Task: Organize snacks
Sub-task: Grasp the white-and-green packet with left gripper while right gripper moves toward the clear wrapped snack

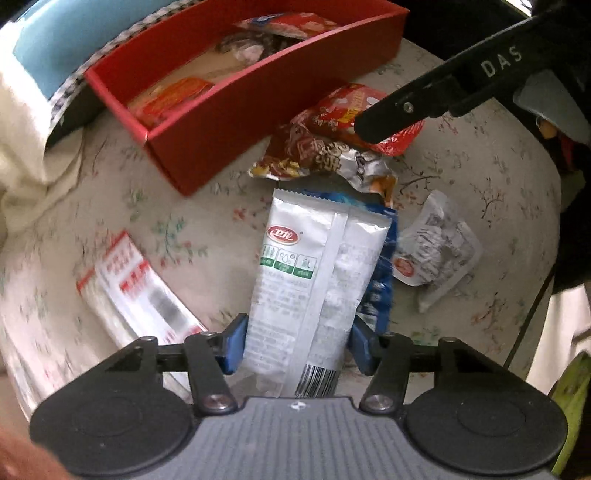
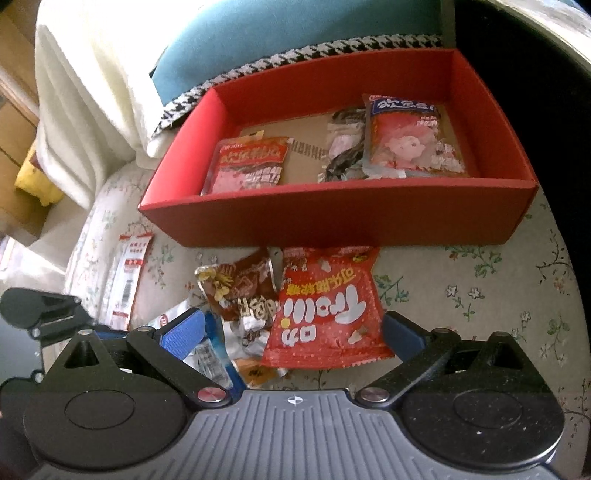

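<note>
My left gripper [image 1: 297,347] is shut on a white snack packet [image 1: 314,273] with a red logo, its blue pads pressing both sides; a blue wrapper [image 1: 380,288] lies under it. My right gripper [image 2: 291,338] is open, its fingers [image 2: 184,330] straddling a red Trolli bag [image 2: 328,314] on the floral cloth. A brown and silver snack bag [image 2: 240,288] lies left of the red bag. The red box [image 2: 332,218] stands behind them and holds three packets [image 2: 247,166]. The right gripper's black arm [image 1: 443,92] reaches over the red bag [image 1: 351,107] in the left wrist view.
A red-and-white sachet strip [image 1: 136,288] lies at the left on the floral tablecloth [image 1: 110,206]. A small clear packet [image 1: 436,247] lies at the right. A blue cushion [image 2: 277,33] and white cloth [image 2: 92,74] sit behind the box.
</note>
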Tool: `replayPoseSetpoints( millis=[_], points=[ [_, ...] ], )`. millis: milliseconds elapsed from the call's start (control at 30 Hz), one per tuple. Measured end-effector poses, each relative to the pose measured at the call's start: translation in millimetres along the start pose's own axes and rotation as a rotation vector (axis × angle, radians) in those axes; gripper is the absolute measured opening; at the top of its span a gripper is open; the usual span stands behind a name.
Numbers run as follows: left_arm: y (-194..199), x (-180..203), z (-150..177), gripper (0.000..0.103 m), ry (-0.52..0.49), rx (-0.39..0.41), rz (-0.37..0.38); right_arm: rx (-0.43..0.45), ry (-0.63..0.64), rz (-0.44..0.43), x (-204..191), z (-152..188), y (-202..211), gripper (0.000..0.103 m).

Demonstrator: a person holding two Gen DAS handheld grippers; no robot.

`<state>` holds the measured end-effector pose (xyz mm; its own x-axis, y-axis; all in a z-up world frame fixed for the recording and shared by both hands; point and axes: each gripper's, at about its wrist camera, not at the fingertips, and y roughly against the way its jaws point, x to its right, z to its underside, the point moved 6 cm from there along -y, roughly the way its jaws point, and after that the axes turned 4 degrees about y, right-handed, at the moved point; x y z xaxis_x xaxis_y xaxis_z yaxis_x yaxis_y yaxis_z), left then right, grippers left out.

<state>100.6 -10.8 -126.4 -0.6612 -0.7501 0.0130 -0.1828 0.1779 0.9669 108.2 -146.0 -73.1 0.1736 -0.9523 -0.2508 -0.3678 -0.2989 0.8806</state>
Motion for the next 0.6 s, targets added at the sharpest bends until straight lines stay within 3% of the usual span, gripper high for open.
replayPoseSetpoints(
  millis=[133,233,300,467,600],
  points=[
    [-7,8,8,0.049,0.076,-0.006,-0.007,-0.020,0.047,0.022,-3,7,-1,0.103],
    [-10,16,8,0.056,0.061,0.022,-0.064,-0.044,0.068,0.029,-1,18,0,0.103],
    [-15,20,7,0.067,0.079,0.029,-0.074,-0.065,0.063,0.050,5,28,-1,0.103],
    [-17,25,11,0.070,0.068,0.047,-0.091,-0.079,0.120,0.078,5,59,9,0.103],
    [-19,29,12,0.077,0.059,0.052,-0.081,-0.153,0.225,0.084,-8,75,-7,0.103]
  ],
)
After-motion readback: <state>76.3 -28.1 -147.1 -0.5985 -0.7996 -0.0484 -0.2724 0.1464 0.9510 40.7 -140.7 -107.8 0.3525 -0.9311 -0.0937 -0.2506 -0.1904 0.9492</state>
